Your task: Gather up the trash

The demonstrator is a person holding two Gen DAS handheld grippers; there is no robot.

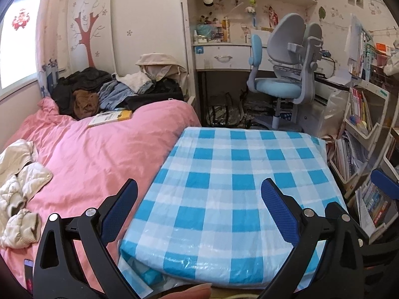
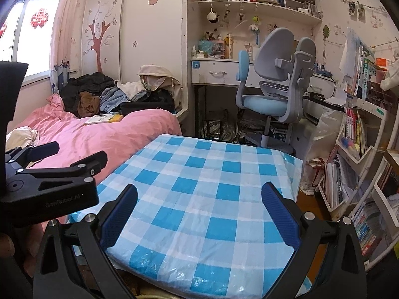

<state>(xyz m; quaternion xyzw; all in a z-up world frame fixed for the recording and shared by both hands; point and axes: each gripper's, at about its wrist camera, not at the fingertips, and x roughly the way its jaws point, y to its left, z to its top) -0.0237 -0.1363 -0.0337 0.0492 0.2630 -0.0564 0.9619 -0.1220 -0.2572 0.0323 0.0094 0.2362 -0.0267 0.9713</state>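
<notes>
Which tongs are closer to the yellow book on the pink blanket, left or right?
Left. The left tongs hang open at the table edge next to the pink blanket where the book lies. The right tongs hang open farther right, over the checkered table.

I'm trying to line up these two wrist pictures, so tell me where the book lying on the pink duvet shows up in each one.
Left wrist view: the book lies left of centre, upper half, on the pink duvet just below the clothes pile.
Right wrist view: the book lies at about the same spot, again left of centre on the duvet.
Shared landmark: the blue and grey desk chair, right of centre in both.
</notes>
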